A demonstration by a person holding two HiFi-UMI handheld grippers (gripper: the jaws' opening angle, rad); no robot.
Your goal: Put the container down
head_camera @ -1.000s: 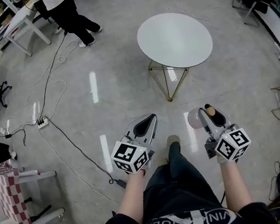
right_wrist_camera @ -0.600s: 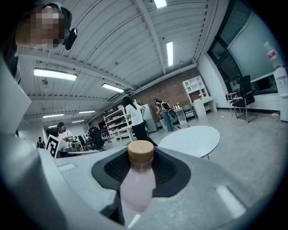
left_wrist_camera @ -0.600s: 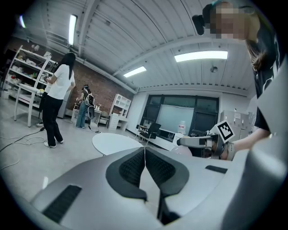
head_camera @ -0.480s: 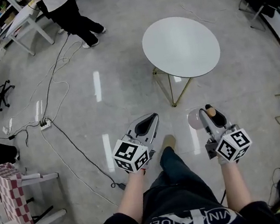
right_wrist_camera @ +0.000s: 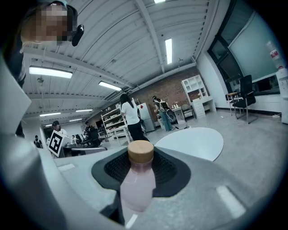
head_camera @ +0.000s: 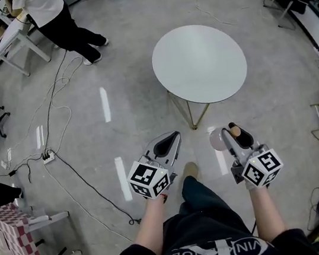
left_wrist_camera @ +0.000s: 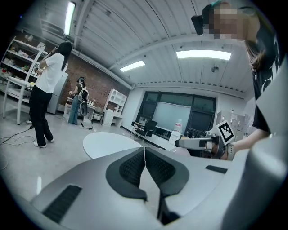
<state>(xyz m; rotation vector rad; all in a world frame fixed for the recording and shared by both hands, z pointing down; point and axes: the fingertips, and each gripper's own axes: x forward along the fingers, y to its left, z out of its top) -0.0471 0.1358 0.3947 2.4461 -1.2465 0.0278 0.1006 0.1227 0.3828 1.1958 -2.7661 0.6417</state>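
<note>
**A:** Right claw (head_camera: 233,132), what's the state?

**B:** Gripping the bottle (right_wrist_camera: 137,182). The right gripper view shows the dark pads pinching its pale pink body just under the tan cap (right_wrist_camera: 141,152). The bottle stands upright with the cap on top, probably so it can go down on its base without tipping.

**A:** Where's the bottle in the head view?

**B:** Lower right of centre, carried in the air over the floor (head_camera: 116,119). It isn't resting on anything.

**A:** Left claw (left_wrist_camera: 145,155)?

**B:** Closed, pads touching, nothing between them. It's held level at lower centre beside the right one. My guess is it's just idle, since one claw is enough for a bottle this size.

**A:** Where does the bottle go?

**B:** Probably the round white worktop (head_camera: 199,63), above centre in the head view. It's bare and both claws point toward it. It's well apart from the bottle, so I'd call the put-down not started; this is carrying.

**A:** Risks?

**B:** The grip is high on a smooth bottle, so it could swing or slip. The claw should open only once the base is flat on the worktop.

**A:** Clutter?

**B:** A person (head_camera: 49,15) stands at upper left and cables (head_camera: 54,104) trail across the left of the floor. Both are away from the path.
</note>
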